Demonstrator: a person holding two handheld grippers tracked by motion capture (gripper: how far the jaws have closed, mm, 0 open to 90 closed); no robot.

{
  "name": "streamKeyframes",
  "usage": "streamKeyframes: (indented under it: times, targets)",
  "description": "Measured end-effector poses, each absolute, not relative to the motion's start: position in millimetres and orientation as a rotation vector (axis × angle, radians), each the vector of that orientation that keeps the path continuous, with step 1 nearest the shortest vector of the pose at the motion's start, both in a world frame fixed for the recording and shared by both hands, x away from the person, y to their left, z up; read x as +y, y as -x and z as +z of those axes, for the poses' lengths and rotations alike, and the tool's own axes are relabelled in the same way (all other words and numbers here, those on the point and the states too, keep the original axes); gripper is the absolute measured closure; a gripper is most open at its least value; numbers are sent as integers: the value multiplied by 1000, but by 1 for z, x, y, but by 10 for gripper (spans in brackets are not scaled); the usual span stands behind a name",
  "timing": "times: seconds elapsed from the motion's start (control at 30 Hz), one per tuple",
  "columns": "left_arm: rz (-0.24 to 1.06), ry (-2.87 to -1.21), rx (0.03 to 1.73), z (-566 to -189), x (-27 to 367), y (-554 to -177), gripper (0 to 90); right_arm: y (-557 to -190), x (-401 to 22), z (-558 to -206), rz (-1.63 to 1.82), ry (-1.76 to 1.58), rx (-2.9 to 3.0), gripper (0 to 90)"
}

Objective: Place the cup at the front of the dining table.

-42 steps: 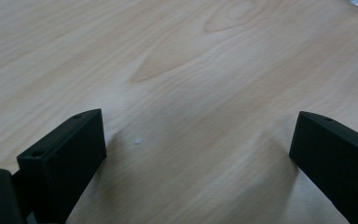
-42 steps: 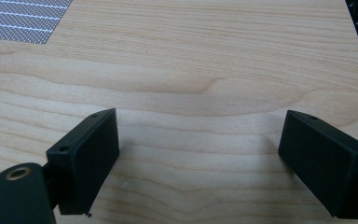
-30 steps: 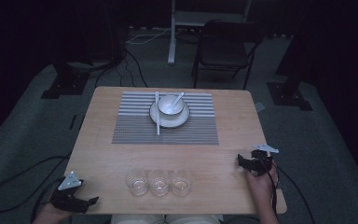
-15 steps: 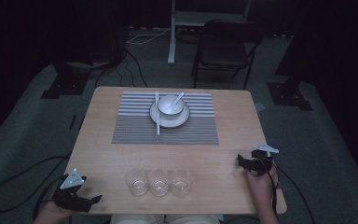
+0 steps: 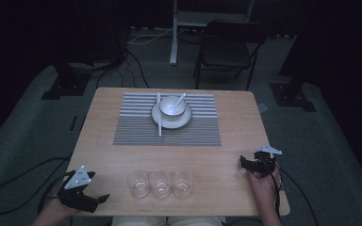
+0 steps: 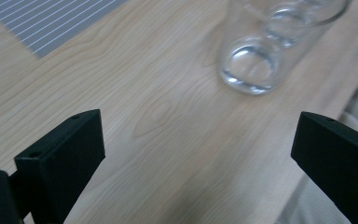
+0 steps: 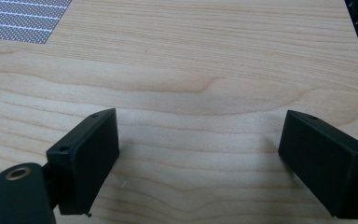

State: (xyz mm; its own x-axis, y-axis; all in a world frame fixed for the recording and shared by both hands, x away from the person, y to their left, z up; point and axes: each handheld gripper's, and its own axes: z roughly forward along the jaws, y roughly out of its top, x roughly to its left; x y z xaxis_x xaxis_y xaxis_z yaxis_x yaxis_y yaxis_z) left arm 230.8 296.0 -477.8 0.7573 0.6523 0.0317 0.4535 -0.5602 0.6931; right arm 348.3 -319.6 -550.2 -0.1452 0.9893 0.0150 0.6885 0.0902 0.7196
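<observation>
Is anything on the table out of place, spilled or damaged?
Nothing stands out. The three glasses stand upright in a row, the bowl sits on its plate upon the striped mat, and the table looks dry.

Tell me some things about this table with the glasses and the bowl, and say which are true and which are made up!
1. Three clear drinking glasses stand in a row near the front edge of the light wooden table. True.
2. The white round bowl sits on a white plate. True.
3. The left gripper is holding a glass. False: its jaws stand open with nothing between them.
4. The grey striped placemat lies under the glasses. False: it lies under the plate, farther back.
5. The right gripper is open above bare wood. True.
</observation>
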Motion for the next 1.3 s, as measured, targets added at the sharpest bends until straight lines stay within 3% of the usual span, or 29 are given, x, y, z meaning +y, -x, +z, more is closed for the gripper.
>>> streamKeyframes:
  times: [1.3]
  targets:
    - [311,-2337,502,-436,209,-266,30,-348,-320,-550,818,-1644,1889,116]
